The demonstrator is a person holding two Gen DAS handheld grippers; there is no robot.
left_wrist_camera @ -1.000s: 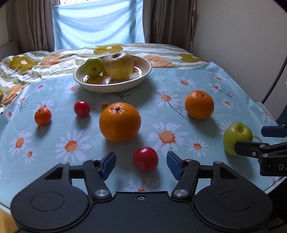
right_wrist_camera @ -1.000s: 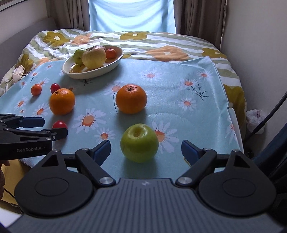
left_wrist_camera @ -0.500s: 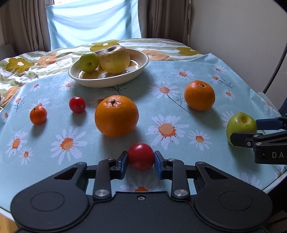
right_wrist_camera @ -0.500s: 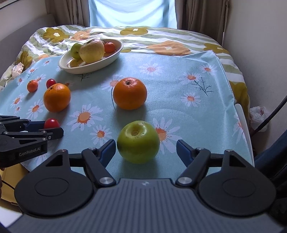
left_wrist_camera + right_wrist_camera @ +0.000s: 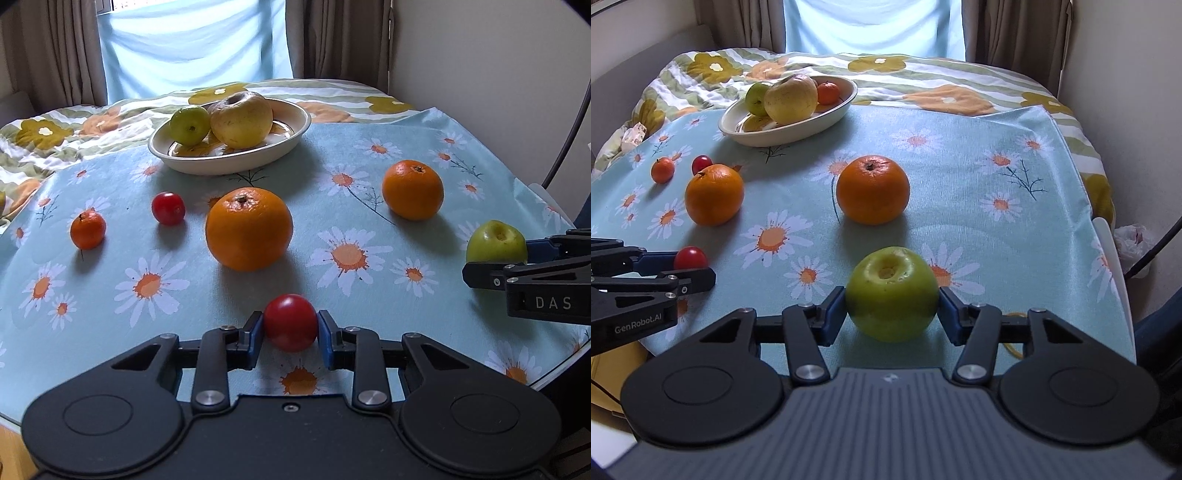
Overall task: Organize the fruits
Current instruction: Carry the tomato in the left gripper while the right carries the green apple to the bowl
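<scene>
My left gripper (image 5: 290, 334) is shut on a small red fruit (image 5: 290, 322) near the table's front edge; it also shows in the right wrist view (image 5: 690, 258). My right gripper (image 5: 892, 308) is shut on a green apple (image 5: 892, 293), which also shows in the left wrist view (image 5: 496, 242). A cream bowl (image 5: 229, 162) at the back holds a yellow apple (image 5: 242, 120) and a small green apple (image 5: 189, 124). On the cloth lie a big orange (image 5: 249, 229), a second orange (image 5: 412, 189), a small tangerine (image 5: 88, 229) and another red fruit (image 5: 168, 208).
The table has a light-blue daisy cloth (image 5: 351, 254) and stands against a bed with a flowered quilt (image 5: 923, 74). A wall (image 5: 498, 55) is on the right, curtains behind. A small orange fruit (image 5: 827, 92) also lies in the bowl.
My left gripper closed on the red fruit and my right gripper closed on the green apple. Both were open a second ago.
</scene>
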